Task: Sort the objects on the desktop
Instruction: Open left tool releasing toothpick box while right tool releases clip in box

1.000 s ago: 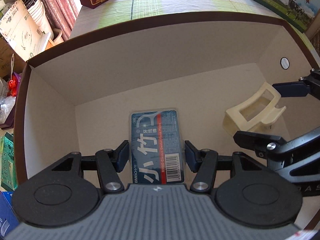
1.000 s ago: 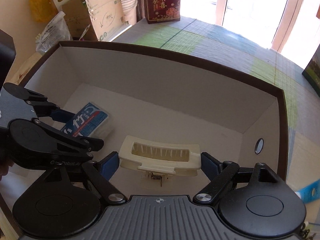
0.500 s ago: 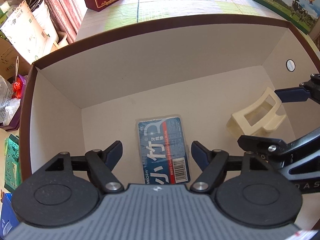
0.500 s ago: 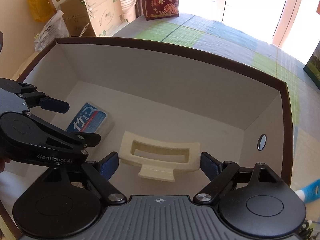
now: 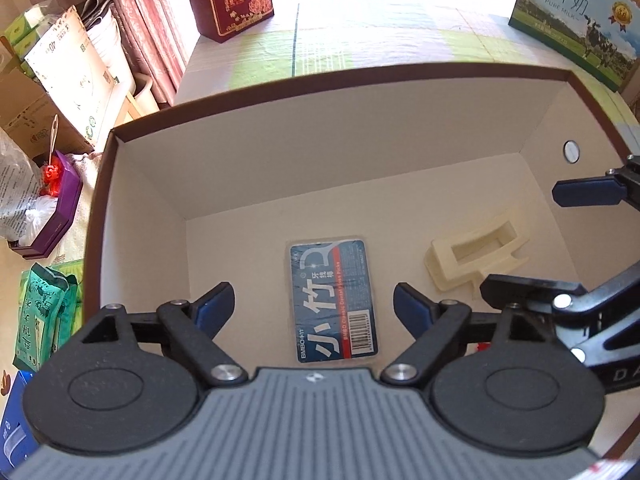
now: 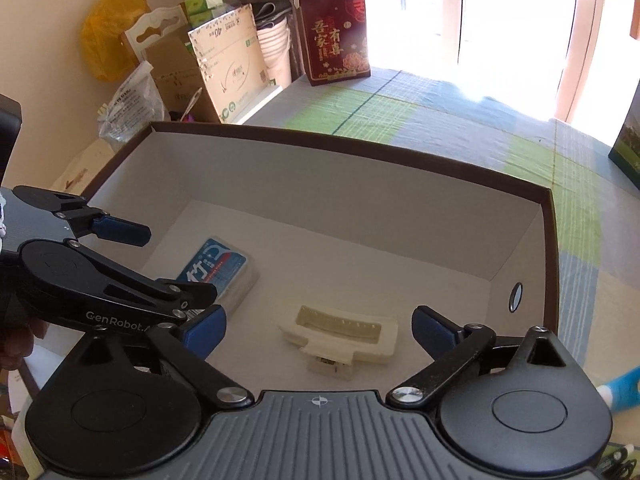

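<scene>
Left gripper: angled steeply down into box, jaws just opened wide, empty; floss-pick pack flat on box floor between them, untouched, label "BMBO" with barcode. Right gripper: angled down, jaws just widened, clear of cream clip below. Beyond, on tabletop: carton "PURE MILK".

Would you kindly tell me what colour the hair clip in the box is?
Cream, a pale ivory, all over; the hair clip shows best in the right wrist view.

Matt card box, glossy pack
</scene>
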The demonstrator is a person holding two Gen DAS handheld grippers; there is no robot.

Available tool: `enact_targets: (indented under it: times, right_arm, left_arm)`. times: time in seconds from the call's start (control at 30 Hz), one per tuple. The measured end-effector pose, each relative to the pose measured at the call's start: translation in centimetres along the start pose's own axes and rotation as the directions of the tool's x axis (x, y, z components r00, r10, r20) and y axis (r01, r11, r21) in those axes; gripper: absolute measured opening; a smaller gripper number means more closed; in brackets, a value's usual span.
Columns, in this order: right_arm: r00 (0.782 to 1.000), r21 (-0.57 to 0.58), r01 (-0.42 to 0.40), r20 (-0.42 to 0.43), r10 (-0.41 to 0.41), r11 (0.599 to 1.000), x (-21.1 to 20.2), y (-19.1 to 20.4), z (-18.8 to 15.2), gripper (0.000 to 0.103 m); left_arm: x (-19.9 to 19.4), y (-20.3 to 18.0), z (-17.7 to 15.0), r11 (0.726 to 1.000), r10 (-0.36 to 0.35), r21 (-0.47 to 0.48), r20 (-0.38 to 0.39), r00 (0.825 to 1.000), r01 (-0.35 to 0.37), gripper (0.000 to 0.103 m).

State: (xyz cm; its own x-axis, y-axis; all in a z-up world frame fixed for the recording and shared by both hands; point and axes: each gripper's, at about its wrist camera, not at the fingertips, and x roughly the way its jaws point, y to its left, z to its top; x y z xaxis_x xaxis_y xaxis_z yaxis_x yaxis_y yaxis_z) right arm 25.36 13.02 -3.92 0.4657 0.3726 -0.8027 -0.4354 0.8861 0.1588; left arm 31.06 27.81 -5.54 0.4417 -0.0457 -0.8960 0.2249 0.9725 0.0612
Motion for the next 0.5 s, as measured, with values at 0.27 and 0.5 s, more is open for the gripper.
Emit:
enact_targets:
  times: [0.27,0.5]
  right_arm:
    - [1.0,0.004,0.011,0.027,-0.011,1.0,-1.8,0.6,-1.0,0.101]
    - [0.995,0.025,0.064,0.078,-0.066,0.998,-4.4,0.8,-2.0,0.101]
  left_arm:
    - [-2.8,-0.4,-0.9,1.0,0.007,-0.019,0.052,0.999,-0.006,0.088]
    - [-5.3,-0.5,-2.2,0.999,0.017,-0.052,0.098,0.995,-0.012,0.09]
